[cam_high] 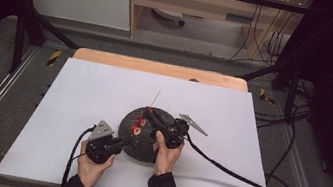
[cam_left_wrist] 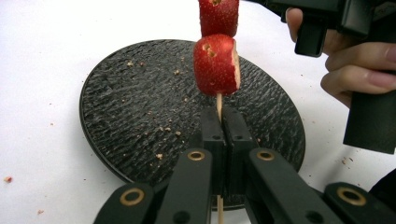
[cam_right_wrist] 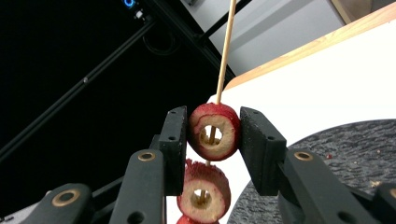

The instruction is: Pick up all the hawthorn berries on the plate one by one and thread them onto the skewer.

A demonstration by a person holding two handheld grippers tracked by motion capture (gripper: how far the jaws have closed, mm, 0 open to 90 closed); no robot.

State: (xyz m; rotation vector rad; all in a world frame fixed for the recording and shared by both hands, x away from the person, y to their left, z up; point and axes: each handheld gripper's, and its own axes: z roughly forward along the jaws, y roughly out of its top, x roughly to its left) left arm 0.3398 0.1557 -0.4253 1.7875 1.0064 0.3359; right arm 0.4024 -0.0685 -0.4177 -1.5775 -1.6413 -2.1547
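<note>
I have the left tongs (cam_left_wrist: pixel 219 122) clamped on the lower end of the wooden skewer (cam_left_wrist: pixel 218 103), held above the black plate (cam_left_wrist: pixel 126 116) on the white worktop (cam_high: pixel 89 86). My right tongs (cam_right_wrist: pixel 214 136) squeeze the upper fruit ring (cam_right_wrist: pixel 214 132) threaded on it. Both rings are red-skinned, pale and cored inside; the lower ring (cam_right_wrist: pixel 203 190) sits just beneath.

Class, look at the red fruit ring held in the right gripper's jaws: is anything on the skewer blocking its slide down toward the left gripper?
Yes. Another fruit ring sits on the skewer just below the gripped ring.
</note>
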